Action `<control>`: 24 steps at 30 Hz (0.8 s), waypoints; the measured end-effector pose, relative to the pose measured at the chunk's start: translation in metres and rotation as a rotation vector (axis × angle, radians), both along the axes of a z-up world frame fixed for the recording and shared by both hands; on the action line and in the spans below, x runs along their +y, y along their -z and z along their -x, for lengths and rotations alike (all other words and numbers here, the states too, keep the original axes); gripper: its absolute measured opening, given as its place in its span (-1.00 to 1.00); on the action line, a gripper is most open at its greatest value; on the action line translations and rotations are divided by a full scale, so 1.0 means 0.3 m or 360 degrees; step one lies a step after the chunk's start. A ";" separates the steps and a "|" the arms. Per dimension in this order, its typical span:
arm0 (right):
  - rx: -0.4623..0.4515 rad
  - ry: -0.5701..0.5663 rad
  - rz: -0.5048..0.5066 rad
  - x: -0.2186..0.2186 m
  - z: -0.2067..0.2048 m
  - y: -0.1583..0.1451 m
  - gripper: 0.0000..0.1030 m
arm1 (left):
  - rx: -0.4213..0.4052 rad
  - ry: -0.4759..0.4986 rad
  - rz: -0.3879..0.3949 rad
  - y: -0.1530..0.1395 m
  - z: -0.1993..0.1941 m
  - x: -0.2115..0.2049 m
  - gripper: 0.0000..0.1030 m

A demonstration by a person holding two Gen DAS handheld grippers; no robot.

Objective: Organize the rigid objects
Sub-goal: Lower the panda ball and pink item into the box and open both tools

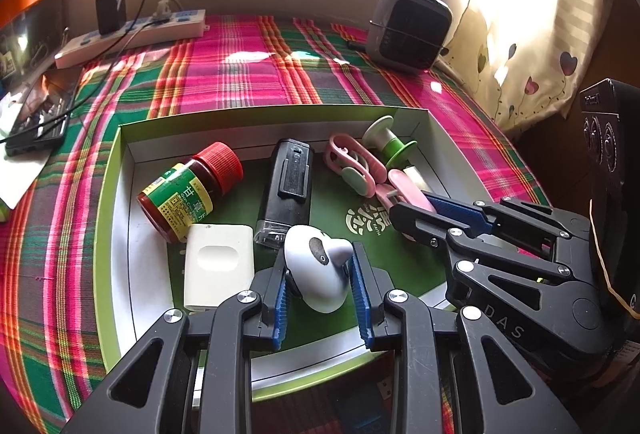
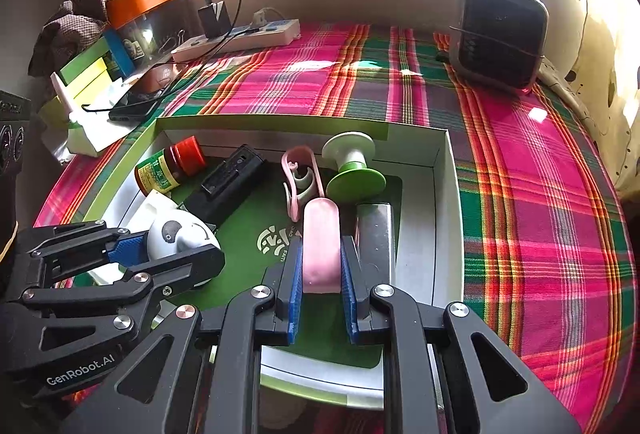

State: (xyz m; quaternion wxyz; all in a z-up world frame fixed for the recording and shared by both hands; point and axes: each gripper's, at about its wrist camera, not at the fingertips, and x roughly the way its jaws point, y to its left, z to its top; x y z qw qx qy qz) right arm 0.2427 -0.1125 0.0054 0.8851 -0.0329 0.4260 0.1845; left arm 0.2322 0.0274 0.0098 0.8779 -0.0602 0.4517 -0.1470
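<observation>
While both grippers hang low over the green-lined box point(image 1: 116, 234) on the plaid cloth point(image 1: 240, 73), what the coming move turns on is how each held piece lies against its own jaws. The right gripper point(image 2: 320, 286) is closed as far as it goes on the pink handle point(image 2: 321, 246), whose long axis runs straight away from the wrist, in line with the fingers, so the blue pads point(image 2: 295, 286) clamp its two flat sides near the near end and the far end juts out toward the green-and-white spool point(image 2: 352, 169). Just right of it, apart from the pad but close, lies a metal bar point(image 2: 376, 238), parallel to the handle. The left gripper point(image 1: 320, 286) is narrowed onto the white rounded toy point(image 1: 318, 270), a squat thing with no marked long axis; it sits between the pads at mid-length, its pointed end turned right. Whether either piece rests on the box floor or is lifted clear I cannot tell. Ahead of the left jaws lie the white case point(image 1: 219, 266), the black clip case point(image 1: 286, 189) and the red-capped bottle point(image 1: 188, 193), all on their sides; the pink clip point(image 1: 350, 165) is nearer the right hand. Judging by this, each arm already has its object, and any setting-down needs room beside these neighbours.
</observation>
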 end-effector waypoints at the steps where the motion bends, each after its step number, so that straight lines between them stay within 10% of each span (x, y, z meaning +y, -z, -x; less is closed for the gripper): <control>1: -0.0002 0.0000 0.0001 0.001 0.000 0.000 -0.64 | 0.0000 -0.0002 -0.0001 0.000 -0.001 0.001 -0.49; 24: 0.0016 0.0006 -0.0007 0.006 0.000 0.004 -0.58 | -0.0012 -0.0029 -0.0046 -0.011 0.012 0.004 -0.29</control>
